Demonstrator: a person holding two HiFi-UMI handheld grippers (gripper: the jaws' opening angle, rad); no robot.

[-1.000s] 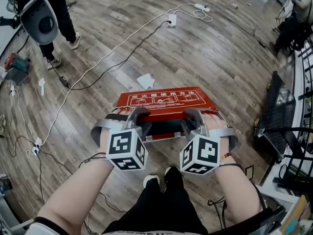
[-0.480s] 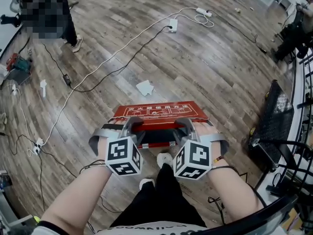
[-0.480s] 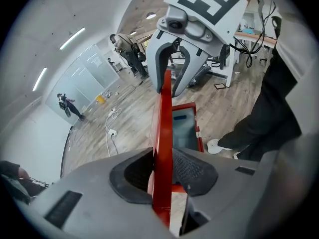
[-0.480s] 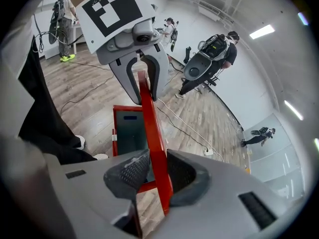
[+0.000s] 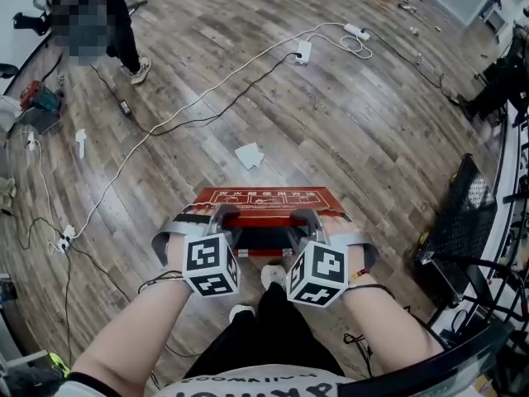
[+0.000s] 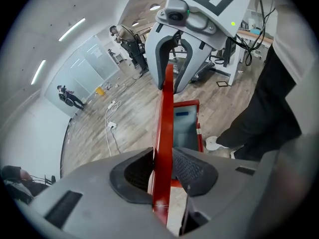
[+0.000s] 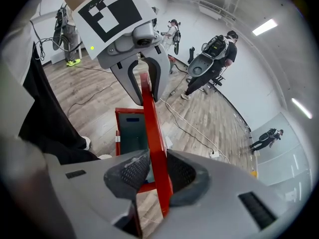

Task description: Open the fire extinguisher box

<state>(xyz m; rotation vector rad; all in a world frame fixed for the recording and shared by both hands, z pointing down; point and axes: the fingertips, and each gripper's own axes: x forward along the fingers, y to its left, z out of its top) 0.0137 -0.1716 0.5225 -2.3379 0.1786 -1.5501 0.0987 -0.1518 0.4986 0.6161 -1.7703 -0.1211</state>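
**Both grippers clamped on the raised red lid**

The fire extinguisher box (image 5: 263, 240) sits on the wooden floor (image 5: 347, 131), just ahead of the person's shoes (image 5: 274, 275). Its red lid (image 5: 264, 197) is lifted clear of the opening. The face with white print is turned up and away from the person, and the dark inside of the box shows beneath the near edge.

The left gripper (image 5: 227, 217) grasps that near edge toward its left end. In the left gripper view the ribbed fingers (image 6: 192, 171) press on both sides of the thin red panel (image 6: 164, 128); they have just been closing onto it. The right gripper (image 5: 302, 219) clamps the same edge toward its right end, and its fingers (image 7: 130, 173) are likewise pinched on the panel (image 7: 152, 138). Each gripper view shows the other gripper farther along the lid's edge, with the grey box interior (image 7: 132, 133) beside it.

Farther out on the floor lie a scrap of paper (image 5: 249, 155) and a white cable (image 5: 190, 98) that runs to a power strip (image 5: 303, 51). A bystander (image 5: 124, 31) stands at the upper left.
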